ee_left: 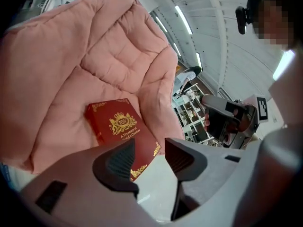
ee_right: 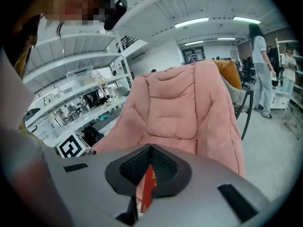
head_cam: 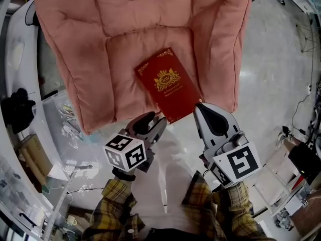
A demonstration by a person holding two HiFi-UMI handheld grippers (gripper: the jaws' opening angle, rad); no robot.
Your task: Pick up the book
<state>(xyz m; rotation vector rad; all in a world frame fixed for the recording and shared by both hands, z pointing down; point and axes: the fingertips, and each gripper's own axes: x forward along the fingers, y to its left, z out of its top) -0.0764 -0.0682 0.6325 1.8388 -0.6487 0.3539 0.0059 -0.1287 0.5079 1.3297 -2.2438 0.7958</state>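
Note:
A dark red book (head_cam: pixel 168 83) with gold ornament lies face up on the seat of a pink padded chair (head_cam: pixel 140 14), its near corner jutting past the seat's front edge. My left gripper (head_cam: pixel 153 122) hovers just in front of that corner, jaws open with nothing between them. In the left gripper view the book (ee_left: pixel 118 124) shows beyond the left gripper (ee_left: pixel 150 148). My right gripper (head_cam: pixel 200 109) is by the book's right near edge, jaws together and empty. In the right gripper view a sliver of the book (ee_right: pixel 147 188) shows below the tips of the right gripper (ee_right: pixel 150 150).
White shelving with a clear plastic box (head_cam: pixel 65 119) and a black object (head_cam: pixel 17 107) stands to the left of the chair. Pale glossy floor (head_cam: pixel 271 84) lies to the right. People (ee_right: pixel 260 65) stand farther off, and boxes (head_cam: pixel 306 159) sit at the right.

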